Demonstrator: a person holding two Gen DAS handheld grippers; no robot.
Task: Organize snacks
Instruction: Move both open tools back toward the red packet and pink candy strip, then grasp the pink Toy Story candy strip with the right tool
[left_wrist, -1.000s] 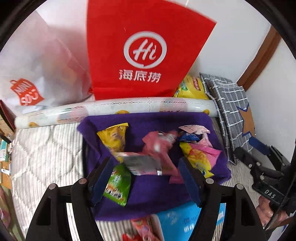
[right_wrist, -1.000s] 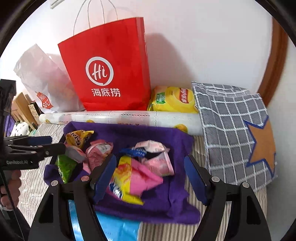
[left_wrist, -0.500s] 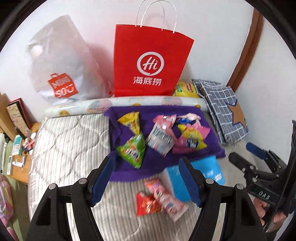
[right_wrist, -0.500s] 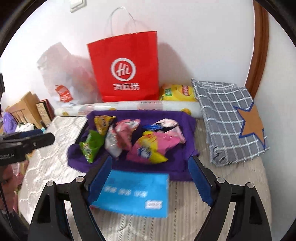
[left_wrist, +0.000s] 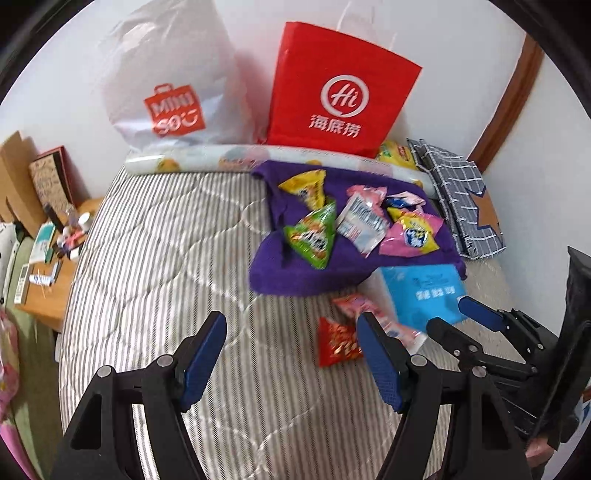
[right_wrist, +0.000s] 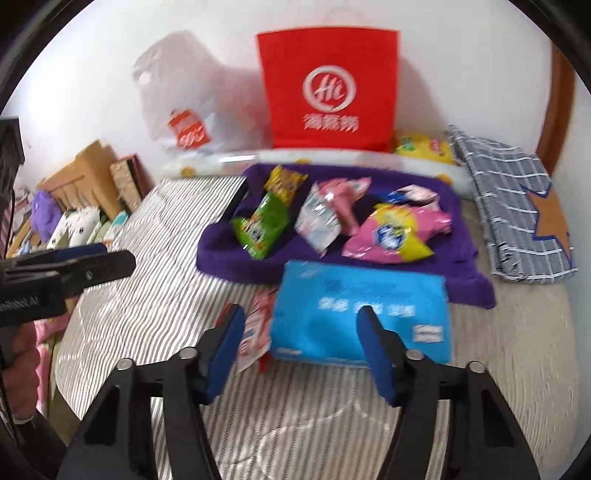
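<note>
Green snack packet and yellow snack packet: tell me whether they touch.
Touching. In the left wrist view the green snack packet's upper tip overlaps the yellow snack packet's lower edge on the purple cloth.

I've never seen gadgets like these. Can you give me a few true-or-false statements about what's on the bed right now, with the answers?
1. Both tools, left and right, are open and hold nothing. True.
2. The green snack lies on the purple cloth. True.
3. The blue pack sits in the middle of the purple cloth. False: it lies on the bed in front of the cloth, overlapping its near edge.
4. The red bag lies flat on the bed. False: it stands upright by the wall.
5. A small red snack lies off the cloth, on the striped bedding. True.
</note>
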